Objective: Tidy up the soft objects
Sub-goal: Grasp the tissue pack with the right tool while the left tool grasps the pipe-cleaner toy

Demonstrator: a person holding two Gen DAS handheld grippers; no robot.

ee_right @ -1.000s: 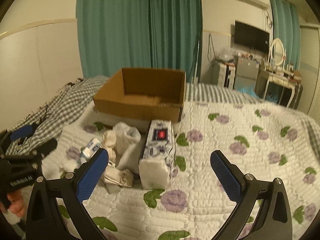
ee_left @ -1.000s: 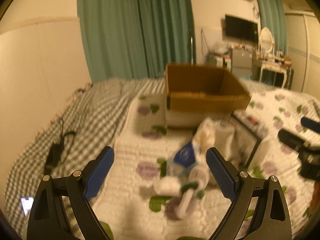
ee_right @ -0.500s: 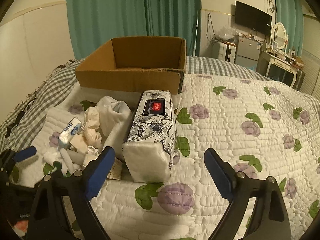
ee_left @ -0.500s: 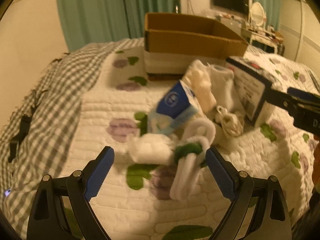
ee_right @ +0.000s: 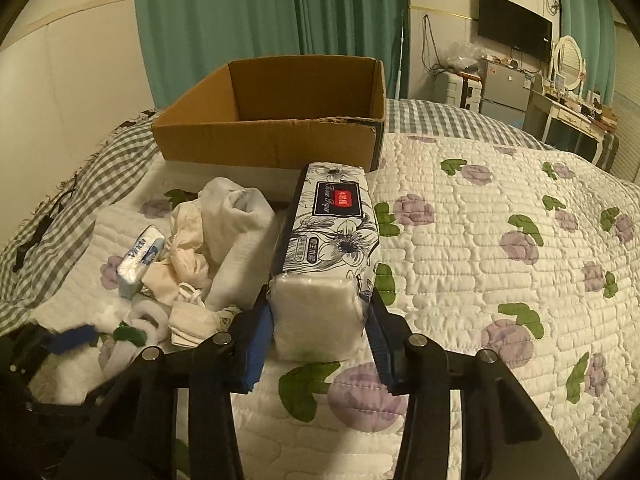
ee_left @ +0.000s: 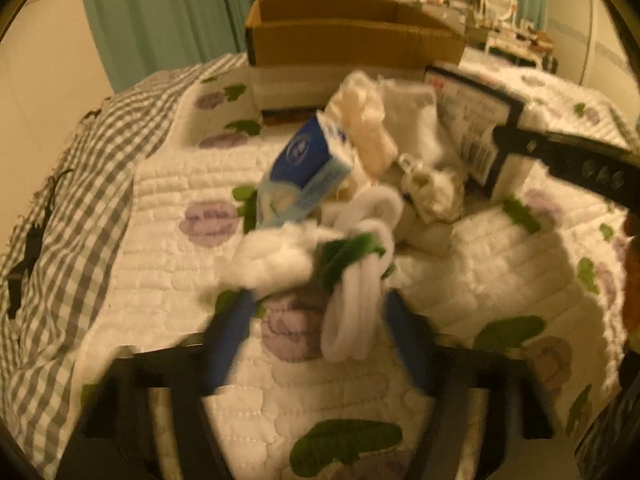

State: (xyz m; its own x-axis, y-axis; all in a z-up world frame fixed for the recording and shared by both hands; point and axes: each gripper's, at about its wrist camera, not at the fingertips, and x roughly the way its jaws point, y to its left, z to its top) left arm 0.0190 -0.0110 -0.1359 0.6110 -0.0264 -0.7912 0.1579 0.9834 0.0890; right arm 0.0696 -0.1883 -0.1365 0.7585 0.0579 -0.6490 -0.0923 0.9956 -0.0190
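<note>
A pile of soft things lies on the quilted bed in front of an open cardboard box (ee_right: 276, 120). My right gripper (ee_right: 318, 320) is shut on the near end of a floral tissue pack (ee_right: 332, 240), its blue pads against both sides. My left gripper (ee_left: 320, 320) is blurred and partly closed around the end of a white sock bundle with a green band (ee_left: 352, 276); contact is unclear. A small blue tissue packet (ee_left: 304, 172), cream cloths (ee_left: 368, 120) and white socks (ee_right: 240, 232) lie in the pile. The left gripper also shows in the right wrist view (ee_right: 72, 338).
A grey checked blanket (ee_left: 68, 200) covers the bed's left side, with a black strap (ee_left: 28, 252) on it. The flowered quilt (ee_right: 500, 260) stretches to the right. Green curtains (ee_right: 260, 20), a television and a dressing table stand behind.
Both grippers moved forward and down and their jaws narrowed. The right one closed onto the tissue pack. The left one closed in around the white sock bundle.
</note>
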